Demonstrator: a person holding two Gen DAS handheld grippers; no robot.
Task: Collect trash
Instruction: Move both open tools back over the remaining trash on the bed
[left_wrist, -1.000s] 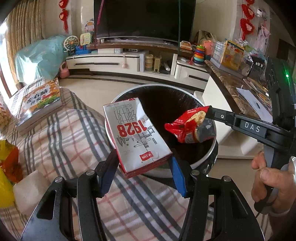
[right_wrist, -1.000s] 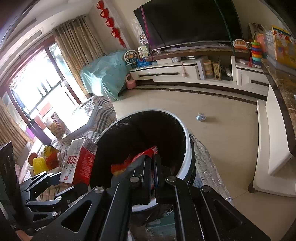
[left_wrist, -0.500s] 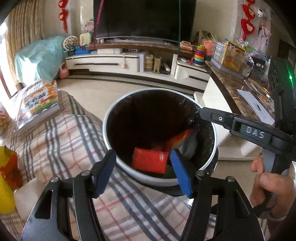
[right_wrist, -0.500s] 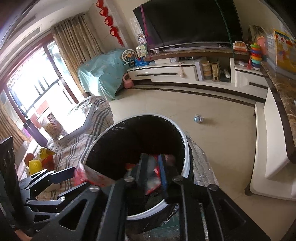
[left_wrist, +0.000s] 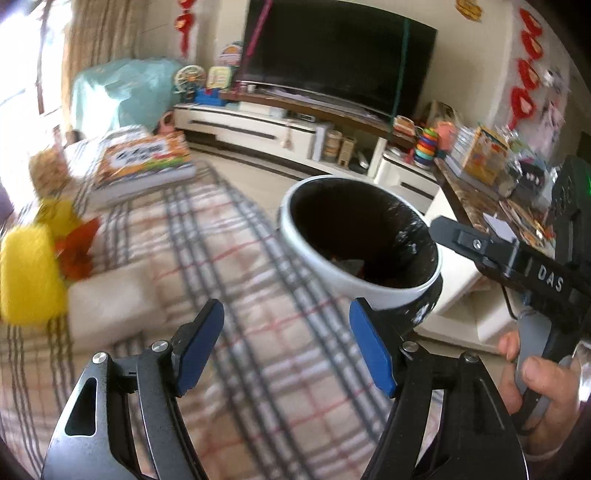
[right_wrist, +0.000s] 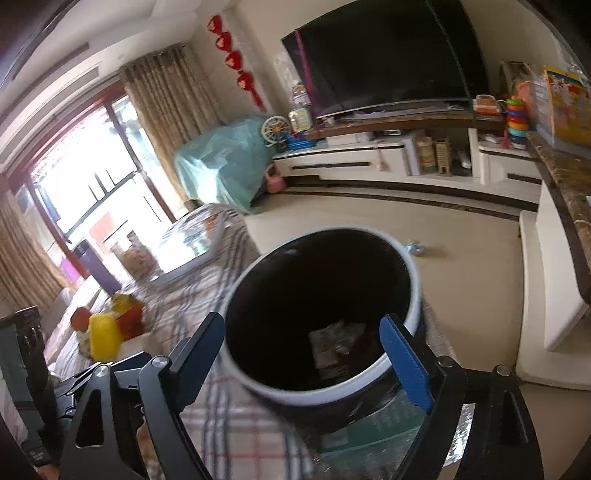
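Now that the red-and-white carton and red snack wrapper lie inside the round white-rimmed black-lined bin (right_wrist: 413, 284), left gripper (left_wrist: 286, 347) and right gripper (right_wrist: 314, 350) stand spread, empty; yellow packaging (left_wrist: 29, 273) remains left.

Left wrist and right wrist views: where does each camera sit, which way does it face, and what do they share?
Left wrist: on the left tongs, open, facing the plaid cloth and trash bin; right hand shows.
Right wrist: on the right tongs, open, looking down into the bin, left tongs at lower left.
Shared: bin, cloth, TV.
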